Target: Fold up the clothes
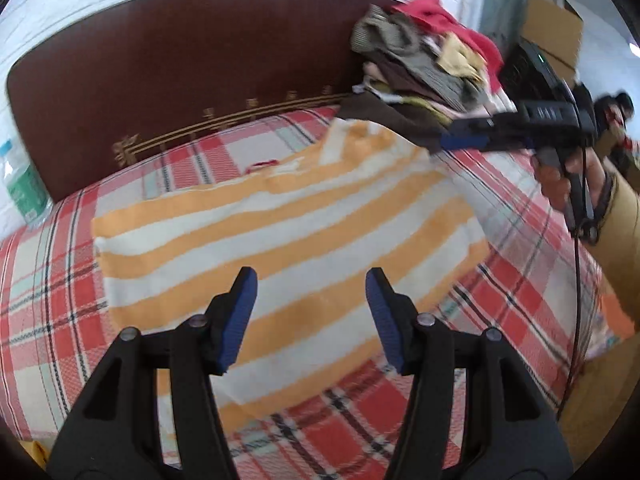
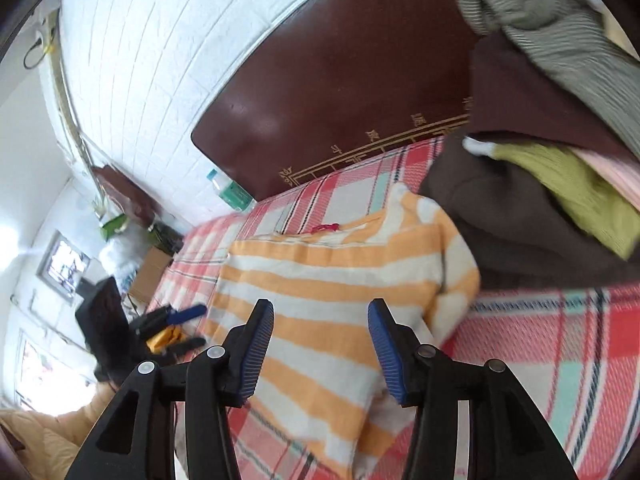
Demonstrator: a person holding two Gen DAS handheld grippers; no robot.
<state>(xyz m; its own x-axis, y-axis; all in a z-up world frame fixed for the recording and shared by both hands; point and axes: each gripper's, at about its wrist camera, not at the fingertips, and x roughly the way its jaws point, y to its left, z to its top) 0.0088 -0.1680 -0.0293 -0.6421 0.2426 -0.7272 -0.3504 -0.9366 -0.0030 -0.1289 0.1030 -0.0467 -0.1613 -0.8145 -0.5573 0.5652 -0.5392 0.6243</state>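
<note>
Left gripper [image 1: 311, 312] open; clothes pile [image 1: 428, 60] overlaps striped shirt [image 1: 280, 232].

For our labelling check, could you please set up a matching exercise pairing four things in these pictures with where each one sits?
Things:
1. striped shirt
2. clothes pile
3. bottle
4. left gripper

Places:
A. heaped at the bed's head, on the right in the left wrist view
B. open above the shirt's near edge
C. spread flat on the plaid sheet
D. beside the headboard, by the white wall

Pairs: 1-C, 2-A, 3-D, 4-B
</note>
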